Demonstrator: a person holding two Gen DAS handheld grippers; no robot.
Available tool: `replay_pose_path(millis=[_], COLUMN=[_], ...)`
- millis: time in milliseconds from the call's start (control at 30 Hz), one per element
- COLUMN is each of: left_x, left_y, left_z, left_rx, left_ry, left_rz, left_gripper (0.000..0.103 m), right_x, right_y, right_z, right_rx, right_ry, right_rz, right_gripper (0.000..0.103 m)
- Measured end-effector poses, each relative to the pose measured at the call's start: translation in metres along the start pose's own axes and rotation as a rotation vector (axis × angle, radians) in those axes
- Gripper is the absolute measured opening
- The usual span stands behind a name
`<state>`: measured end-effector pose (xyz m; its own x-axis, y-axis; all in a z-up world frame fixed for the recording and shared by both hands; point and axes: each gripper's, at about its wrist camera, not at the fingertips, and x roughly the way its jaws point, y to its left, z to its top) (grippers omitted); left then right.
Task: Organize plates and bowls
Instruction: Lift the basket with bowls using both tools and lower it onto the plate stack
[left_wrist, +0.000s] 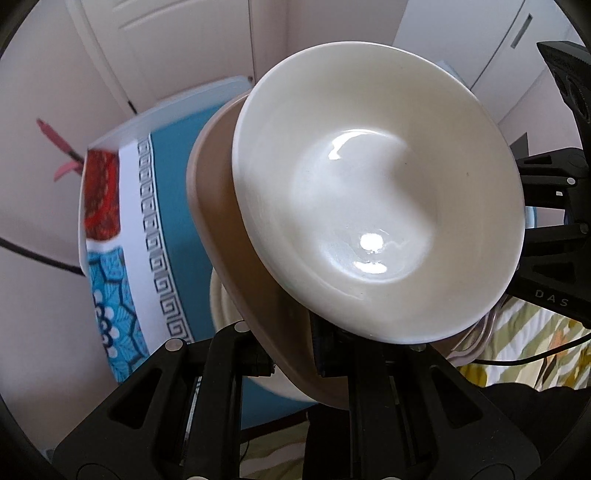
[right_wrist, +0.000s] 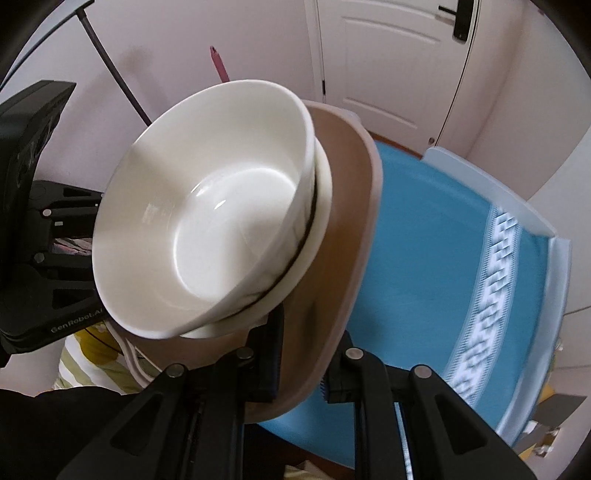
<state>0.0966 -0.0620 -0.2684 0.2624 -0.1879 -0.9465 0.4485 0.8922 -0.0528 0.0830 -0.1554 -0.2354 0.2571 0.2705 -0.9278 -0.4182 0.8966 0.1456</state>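
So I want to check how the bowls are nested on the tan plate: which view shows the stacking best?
The right wrist view: side-on, the white bowl shows a second rim beneath it, both on the tan plate. The left wrist view looks into the top bowl, which hides any lower bowl; only the plate's edge shows.

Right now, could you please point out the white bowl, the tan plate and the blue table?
white bowl (left_wrist: 373, 206): left wrist view, inner wall.
tan plate (right_wrist: 343, 221): right wrist view, bare upper surface.
blue table (right_wrist: 443, 258): right wrist view, plain blue top.
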Motion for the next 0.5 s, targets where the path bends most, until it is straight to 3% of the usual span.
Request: replay_pose_path(millis=[333,500], left_x=[0.041,0.048], left_y=[0.016,0.016], left_z=[-0.031,-0.036], left_rx=[0.019,0.037], left_ry=[0.076,0.080], left_rz=[-0.051,-0.040], left_gripper=[0.013,0.013], right_x=[0.042,0.052], right_y=[0.021,0.021], right_z=[-0.017,-0.026], right_rx=[0.084,0.115], right_ry=[0.051,0.059], right_rz=[0.005,0.001], right_gripper=[0.015,0.015])
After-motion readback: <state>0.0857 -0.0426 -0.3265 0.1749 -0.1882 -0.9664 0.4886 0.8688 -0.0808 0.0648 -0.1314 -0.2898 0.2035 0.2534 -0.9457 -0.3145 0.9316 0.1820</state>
